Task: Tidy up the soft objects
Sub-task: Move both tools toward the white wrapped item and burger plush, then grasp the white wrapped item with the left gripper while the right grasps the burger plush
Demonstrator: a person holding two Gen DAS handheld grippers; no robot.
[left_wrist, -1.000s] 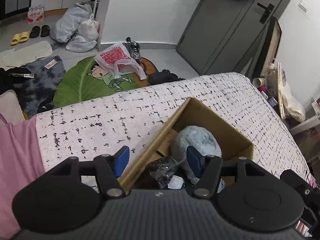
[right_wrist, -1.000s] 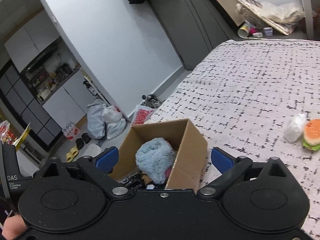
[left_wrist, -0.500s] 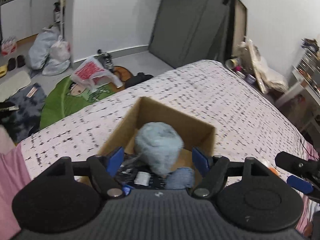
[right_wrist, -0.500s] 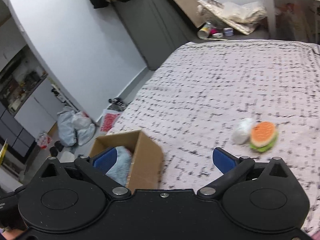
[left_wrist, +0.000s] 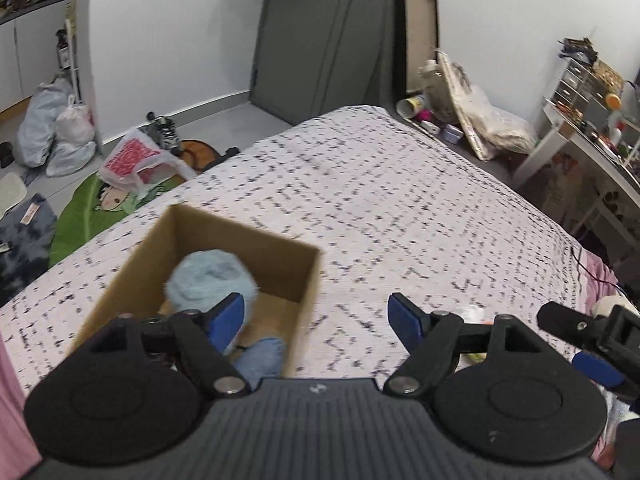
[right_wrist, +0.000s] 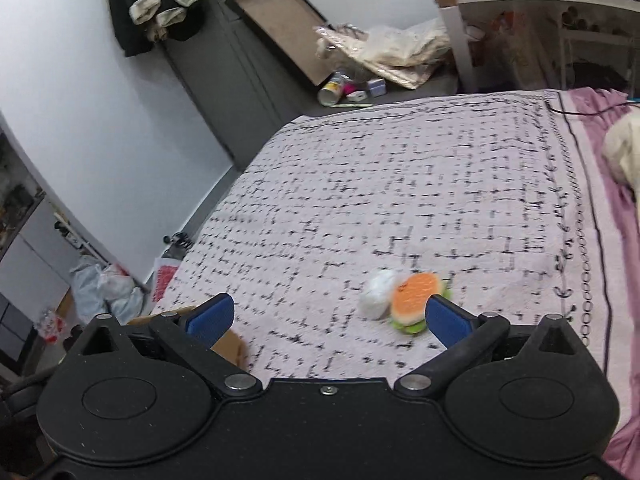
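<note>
A cardboard box (left_wrist: 276, 248) stands on the patterned bed; a fluffy light-blue plush (left_wrist: 210, 280) and a darker blue soft item (left_wrist: 262, 356) lie inside it. My left gripper (left_wrist: 316, 318) is open and empty, its left finger over the box, its right finger over the bedspread. In the right wrist view a plush hamburger (right_wrist: 416, 298) and a small white soft object (right_wrist: 376, 294) lie together on the bed. My right gripper (right_wrist: 326, 318) is open and empty; the hamburger sits just inside its right finger. A box corner (right_wrist: 232, 346) shows at lower left.
The bedspread (right_wrist: 400, 184) has a pink border (right_wrist: 616, 240) at the right, with a cream plush (right_wrist: 624, 148) on it. The bed's far edge drops to a cluttered floor with bags (left_wrist: 60, 128), a green mat (left_wrist: 80, 216) and a desk (right_wrist: 540, 4).
Both grippers have swung right, away from the box. The box has slid left in both views, and the hamburger and white object have come near the right gripper's right finger.
</note>
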